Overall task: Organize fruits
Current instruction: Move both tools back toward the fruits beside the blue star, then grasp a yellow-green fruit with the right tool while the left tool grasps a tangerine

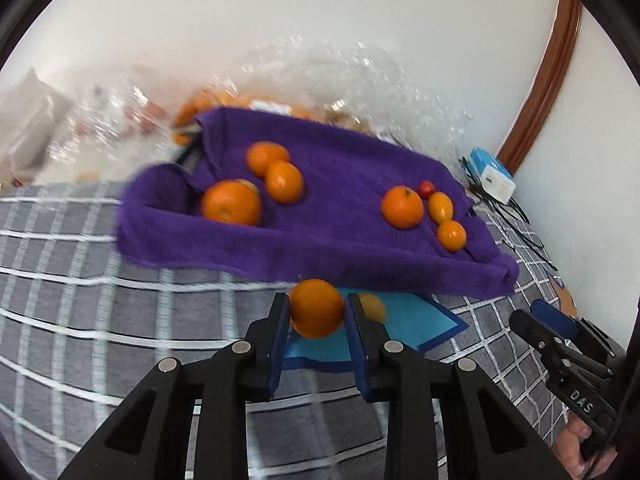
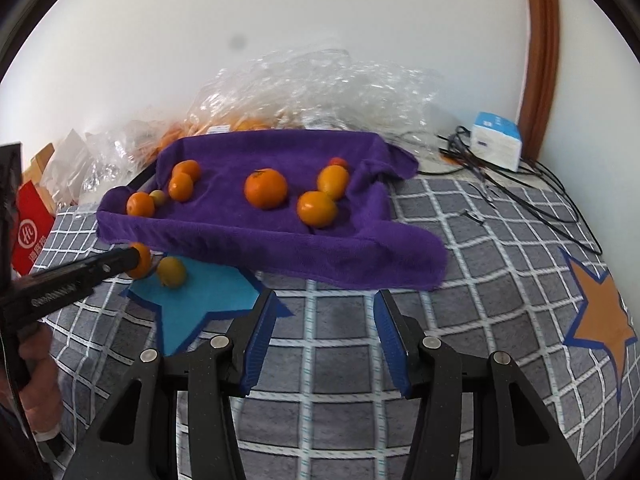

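My left gripper (image 1: 317, 303) is shut on an orange (image 1: 316, 322) just above a blue star patch (image 1: 412, 320) on the checked cloth. A smaller yellow-orange fruit (image 1: 374, 307) lies on that star right behind it. In the right wrist view the same held orange (image 2: 145, 261) and the lying fruit (image 2: 172, 272) sit at the left, on the blue star (image 2: 200, 304). A purple towel (image 2: 260, 248) draped over a tray holds several oranges and one small red fruit (image 1: 426, 188). My right gripper (image 2: 324, 298) stands open over bare checked cloth in front of the towel, nothing between its pads.
An orange star patch (image 2: 600, 312) lies on the cloth at the right. Crumpled clear plastic bags (image 2: 320, 84) with more fruit pile up behind the towel against the white wall. A blue-and-white box (image 2: 496, 140) with black cables sits at the back right; a red packet (image 2: 32, 232) lies at the left.
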Demonstrator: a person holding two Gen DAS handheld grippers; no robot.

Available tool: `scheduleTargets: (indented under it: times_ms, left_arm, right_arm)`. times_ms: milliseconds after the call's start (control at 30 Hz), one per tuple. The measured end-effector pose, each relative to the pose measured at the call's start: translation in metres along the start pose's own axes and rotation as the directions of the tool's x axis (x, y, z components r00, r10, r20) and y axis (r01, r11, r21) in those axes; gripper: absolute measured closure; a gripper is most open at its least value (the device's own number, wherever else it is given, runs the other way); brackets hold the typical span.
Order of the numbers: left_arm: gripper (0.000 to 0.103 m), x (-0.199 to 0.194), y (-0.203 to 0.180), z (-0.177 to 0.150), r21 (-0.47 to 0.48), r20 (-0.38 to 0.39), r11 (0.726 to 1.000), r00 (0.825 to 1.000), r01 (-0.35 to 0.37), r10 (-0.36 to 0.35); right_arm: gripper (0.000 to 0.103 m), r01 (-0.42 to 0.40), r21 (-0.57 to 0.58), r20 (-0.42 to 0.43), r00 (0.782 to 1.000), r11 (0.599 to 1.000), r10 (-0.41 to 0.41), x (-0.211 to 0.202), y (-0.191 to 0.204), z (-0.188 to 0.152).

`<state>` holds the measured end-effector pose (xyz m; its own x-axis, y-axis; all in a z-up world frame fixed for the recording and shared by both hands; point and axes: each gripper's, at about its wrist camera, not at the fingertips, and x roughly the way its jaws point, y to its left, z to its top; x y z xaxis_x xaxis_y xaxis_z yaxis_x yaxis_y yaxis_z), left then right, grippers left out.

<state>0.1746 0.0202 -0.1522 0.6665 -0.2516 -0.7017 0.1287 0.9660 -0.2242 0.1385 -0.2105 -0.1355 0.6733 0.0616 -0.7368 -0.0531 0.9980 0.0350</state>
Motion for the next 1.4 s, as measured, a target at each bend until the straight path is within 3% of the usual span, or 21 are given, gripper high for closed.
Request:
scheduleTargets:
  times_ms: [167, 367, 533, 800, 867, 1000, 1033, 1267, 1400]
  left_arm:
    - [0.076, -0.024, 0.025, -0.003, 0.048, 0.038, 0.989, 0.99, -0.139, 0.137]
    - [0.076, -0.028, 0.062, -0.012, -0.004, 0.033, 0.981, 0.98, -0.196, 0.196]
    - [0.075, -0.027, 0.081, -0.017, -0.063, 0.04, 0.984, 0.985, -0.168, 0.171]
    - [0.073, -0.023, 0.087, -0.021, -0.075, 0.021, 0.983, 0.986, -0.166, 0.168]
    - [0.073, -0.022, 0.086, -0.021, -0.079, 0.021, 0.983, 0.986, -0.165, 0.167]
    - [0.073, -0.024, 0.087, -0.021, -0.082, 0.021, 0.983, 0.986, -0.162, 0.164]
    - [0.074, -0.024, 0.087, -0.021, -0.081, 0.022, 0.983, 0.986, -0.163, 0.166]
    - [0.074, -0.03, 0.091, -0.021, -0.113, 0.05, 0.984, 0.988, -0.14, 0.147]
    - [0.074, -0.036, 0.089, -0.02, -0.116, 0.073, 0.988, 0.991, -0.101, 0.11]
  right_arm:
    - [0.052, -0.052, -0.043, 0.002, 0.999, 0.998, 0.052, 0.002, 0.032, 0.008]
    - [0.052, -0.111, -0.093, -0.014, 0.994, 0.989, 0.11, 0.011, 0.073, 0.013]
    - [0.052, -0.128, -0.136, -0.037, 0.992, 0.982, 0.124, 0.023, 0.095, 0.014]
    - [0.053, -0.166, -0.146, -0.101, 0.983, 0.975, 0.152, 0.049, 0.112, 0.015]
    - [0.057, -0.164, -0.149, -0.116, 0.982, 0.975, 0.147, 0.057, 0.114, 0.016]
    - [0.076, -0.176, -0.159, -0.119, 0.98, 0.971, 0.158, 0.059, 0.117, 0.014]
    - [0.076, -0.172, -0.165, -0.117, 0.981, 0.971, 0.154, 0.058, 0.117, 0.014]
    - [0.076, -0.129, -0.142, -0.044, 0.991, 0.981, 0.124, 0.021, 0.086, 0.01]
    - [0.076, -0.105, -0.123, -0.053, 0.994, 0.987, 0.099, 0.009, 0.058, 0.002]
